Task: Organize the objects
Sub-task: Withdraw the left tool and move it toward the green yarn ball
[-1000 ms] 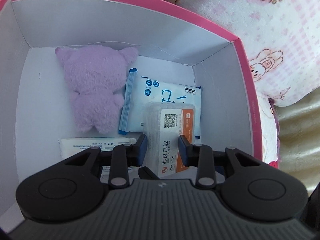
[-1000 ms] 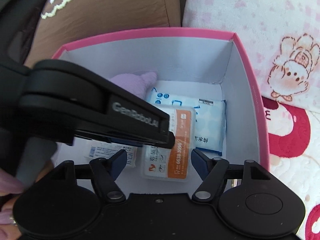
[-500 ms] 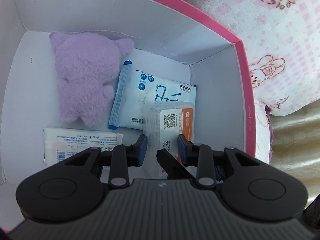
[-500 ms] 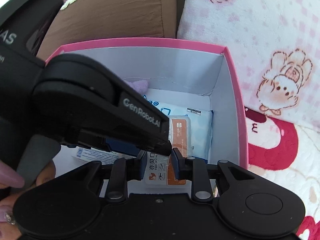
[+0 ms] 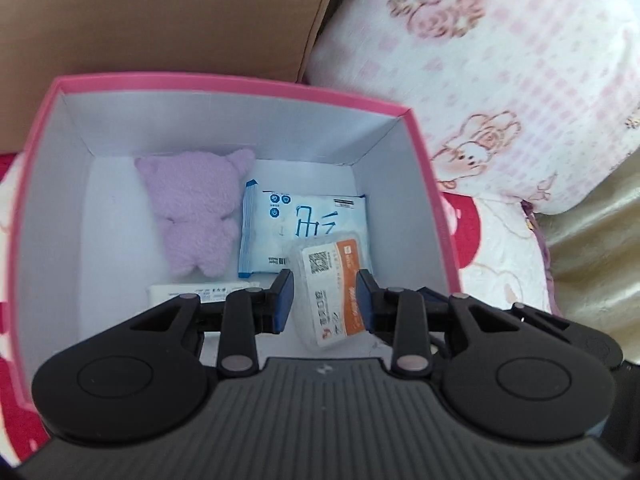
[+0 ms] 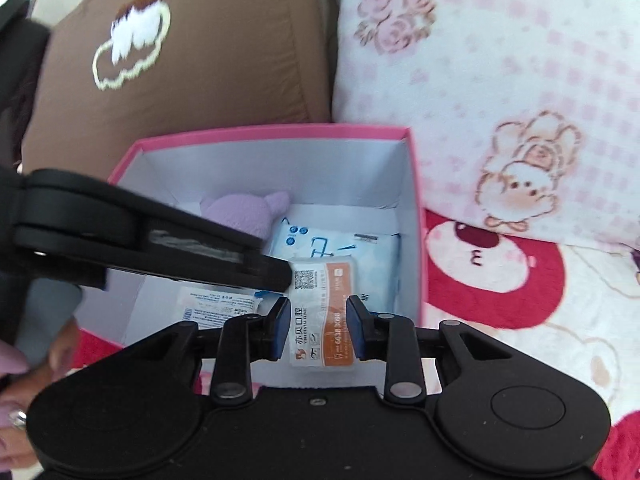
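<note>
A clear plastic case [image 5: 328,292] with an orange and white label hangs over the right side of a pink box [image 5: 240,82] with white inner walls. My left gripper [image 5: 324,304] is shut on it, a blue pad on each long side. My right gripper [image 6: 318,322] is shut on the same case [image 6: 320,320] nearer its lower end. From the right wrist, my left gripper [image 6: 280,276] reaches in from the left to the case's upper corner. In the box lie a purple plush [image 5: 192,208], a blue wipes pack [image 5: 304,216] and a white packet [image 5: 188,292].
The box [image 6: 280,132] stands on a red and white blanket [image 6: 500,280]. A brown cushion [image 6: 200,60] lies behind it and a pink flowered pillow [image 5: 500,80] to its right. A person's hand with a ring [image 6: 16,400] holds the left gripper.
My right gripper's jaws closed from wide open onto the case. Both grippers then rose with the case, so the box and its contents now look smaller and farther below.
</note>
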`<state>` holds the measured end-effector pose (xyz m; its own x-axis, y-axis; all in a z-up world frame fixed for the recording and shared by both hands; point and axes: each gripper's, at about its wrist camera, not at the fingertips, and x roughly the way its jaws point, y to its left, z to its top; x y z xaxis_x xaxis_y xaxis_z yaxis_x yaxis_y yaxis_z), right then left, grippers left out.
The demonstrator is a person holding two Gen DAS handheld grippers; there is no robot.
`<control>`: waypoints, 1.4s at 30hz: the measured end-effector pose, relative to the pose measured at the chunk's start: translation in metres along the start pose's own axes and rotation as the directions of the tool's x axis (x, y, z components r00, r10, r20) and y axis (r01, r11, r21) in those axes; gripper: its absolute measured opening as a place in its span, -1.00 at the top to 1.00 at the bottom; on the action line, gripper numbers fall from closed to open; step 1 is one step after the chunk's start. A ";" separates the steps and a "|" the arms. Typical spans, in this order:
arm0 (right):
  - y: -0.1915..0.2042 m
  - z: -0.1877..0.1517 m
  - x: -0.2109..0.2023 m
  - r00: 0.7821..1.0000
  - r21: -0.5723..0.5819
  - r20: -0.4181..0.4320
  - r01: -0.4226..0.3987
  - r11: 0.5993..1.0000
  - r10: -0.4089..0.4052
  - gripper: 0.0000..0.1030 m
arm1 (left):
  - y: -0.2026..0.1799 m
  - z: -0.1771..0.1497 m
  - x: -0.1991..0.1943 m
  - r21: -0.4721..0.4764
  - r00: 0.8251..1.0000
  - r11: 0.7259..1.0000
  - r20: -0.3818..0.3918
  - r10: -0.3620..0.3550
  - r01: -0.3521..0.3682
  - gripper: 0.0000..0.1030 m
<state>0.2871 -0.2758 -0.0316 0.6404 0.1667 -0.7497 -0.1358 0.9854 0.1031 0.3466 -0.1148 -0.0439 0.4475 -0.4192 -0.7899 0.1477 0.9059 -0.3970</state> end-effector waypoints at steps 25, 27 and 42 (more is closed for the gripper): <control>0.032 -0.014 -0.142 0.999 -0.079 0.028 0.019 0.997 -0.017 0.02 | -0.018 -0.051 -0.156 0.111 0.999 0.993 0.031 0.036 -0.039 0.34; 0.037 -0.016 -0.149 0.999 -0.091 0.028 0.024 0.996 -0.021 -0.05 | -0.019 -0.057 -0.165 0.126 0.999 0.991 0.024 0.042 -0.045 0.32; 0.081 -0.054 -0.202 0.997 -0.234 0.074 0.012 0.972 0.006 -0.56 | -0.007 -0.105 -0.215 0.206 0.998 0.977 -0.009 0.067 -0.064 -0.15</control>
<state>0.1059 -0.2311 0.0934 0.6939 0.1744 -0.6986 -0.3011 0.9516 -0.0616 0.1566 -0.0369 0.0796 0.4488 -0.3580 -0.8188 0.2972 0.9239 -0.2411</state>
